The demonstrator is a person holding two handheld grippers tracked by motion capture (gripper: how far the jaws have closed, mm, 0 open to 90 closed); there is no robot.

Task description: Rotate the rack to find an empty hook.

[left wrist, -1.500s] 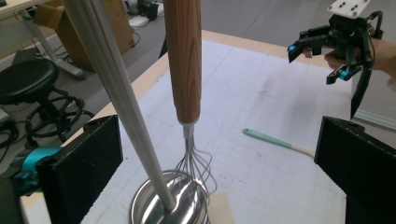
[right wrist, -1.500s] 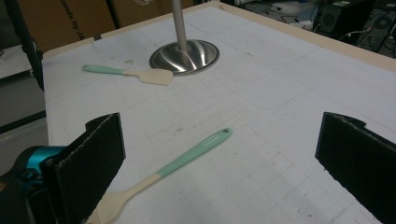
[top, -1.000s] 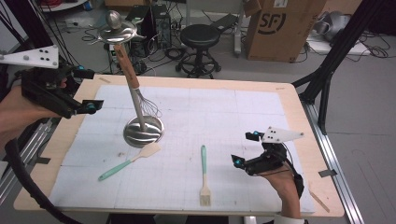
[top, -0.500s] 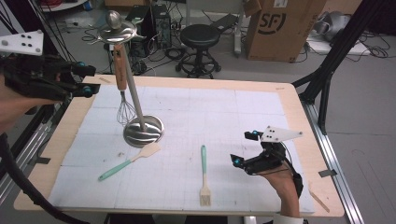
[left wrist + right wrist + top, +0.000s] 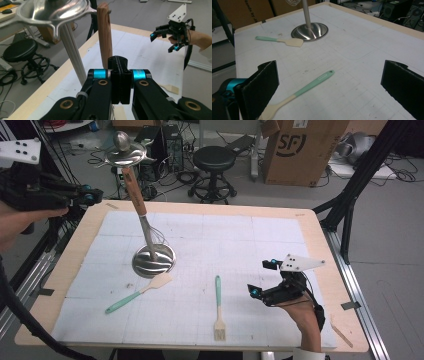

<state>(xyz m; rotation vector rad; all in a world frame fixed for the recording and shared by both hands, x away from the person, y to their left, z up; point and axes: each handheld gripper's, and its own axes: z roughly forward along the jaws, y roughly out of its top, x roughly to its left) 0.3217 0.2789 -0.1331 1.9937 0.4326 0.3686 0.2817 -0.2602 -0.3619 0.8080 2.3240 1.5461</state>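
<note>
A whisk with a wooden handle (image 5: pixel 135 190) hangs tilted from the dished top (image 5: pixel 125 155) of a metal stand, whose round base (image 5: pixel 153 260) rests on the white mat. My left gripper (image 5: pixel 92 196) is raised at the table's left edge, a short way from the handle (image 5: pixel 105 37). Its jaws have just been closing and now meet with nothing between them (image 5: pixel 119 62). My right gripper (image 5: pixel 261 278) hovers open at the front right. A mint-handled brush (image 5: pixel 299 92) lies on the mat below its wide jaws.
A mint-handled spatula (image 5: pixel 137 292) lies just in front of the stand base. The brush (image 5: pixel 218 307) lies near the front edge. Behind the table stand a black stool (image 5: pixel 214 157) and a cardboard box (image 5: pixel 300 150). The mat (image 5: pixel 250 235) covers most of the wooden tabletop.
The left gripper rose a little beside the stand and its jaws came together. The hanging whisk swung slightly. The right gripper kept still.
</note>
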